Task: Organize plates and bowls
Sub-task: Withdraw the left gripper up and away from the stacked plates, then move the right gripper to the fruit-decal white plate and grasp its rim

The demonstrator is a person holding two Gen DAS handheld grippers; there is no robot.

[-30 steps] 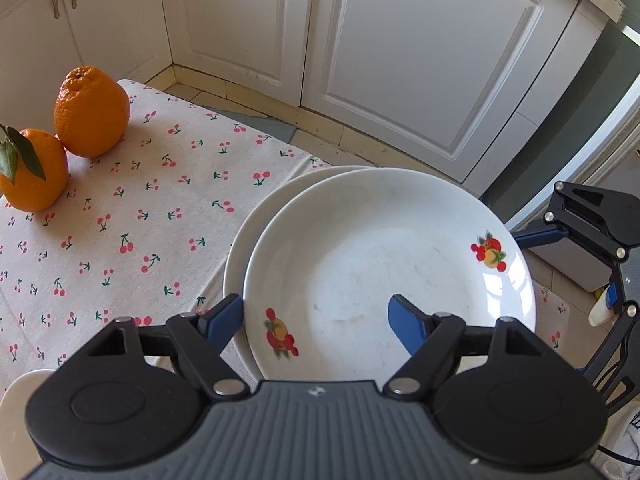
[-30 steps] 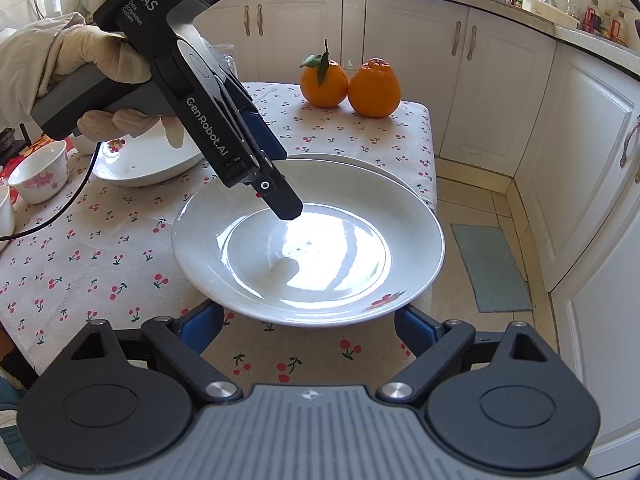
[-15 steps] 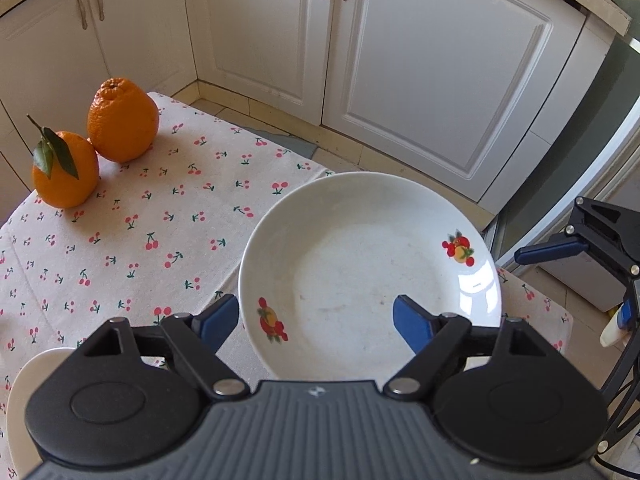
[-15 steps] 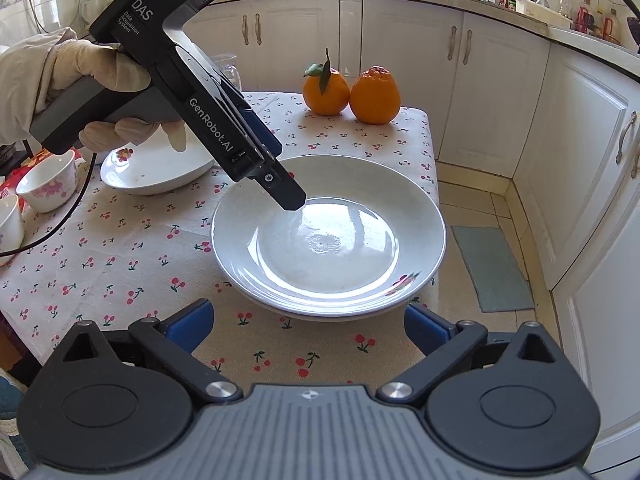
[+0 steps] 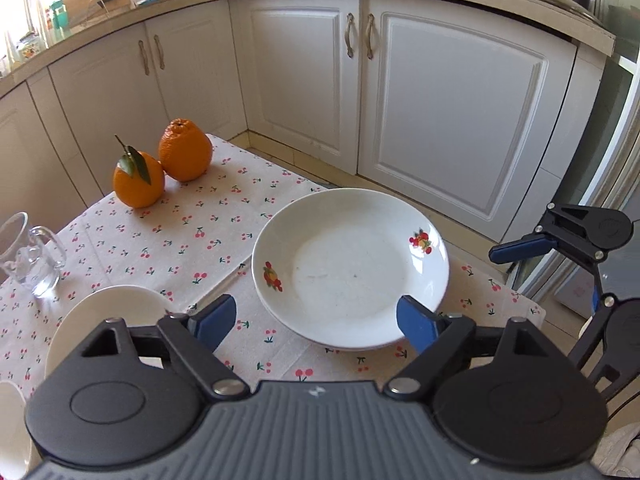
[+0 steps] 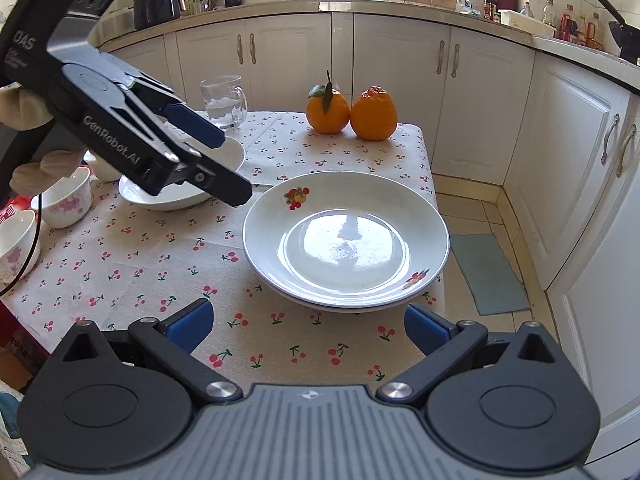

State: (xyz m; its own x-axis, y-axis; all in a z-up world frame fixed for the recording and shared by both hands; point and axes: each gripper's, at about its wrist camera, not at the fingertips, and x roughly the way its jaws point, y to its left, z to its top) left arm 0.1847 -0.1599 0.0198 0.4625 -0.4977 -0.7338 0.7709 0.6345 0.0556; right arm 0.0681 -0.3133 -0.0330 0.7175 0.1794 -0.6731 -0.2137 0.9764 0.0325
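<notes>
**kitchen_lurker:** So, left to right from where I stood: a couple of small white bowls with pink flowers (image 6: 66,204) sat at the left edge of the cherry-print tablecloth (image 6: 132,264). Next to them was a white dish (image 6: 168,200), with a glass mug (image 6: 222,102) behind it.

**dishfan22:** And the left gripper?

**kitchen_lurker:** The left gripper (image 6: 230,166) hung over that white dish, held in a gloved hand (image 6: 24,106). Its jaws had just been opening, fairly wide, nothing between them.

**dishfan22:** Where did the plates end up?

**kitchen_lurker:** The fruit-print plate (image 6: 346,240) sat stacked on another plate (image 6: 360,307) near the table's right edge, nobody touching it. Two oranges (image 6: 352,114) stood touching each other at the far end. The right gripper (image 6: 306,326) hovered just short of the stack, jaws spread as wide as they go after just opening, empty.
</notes>
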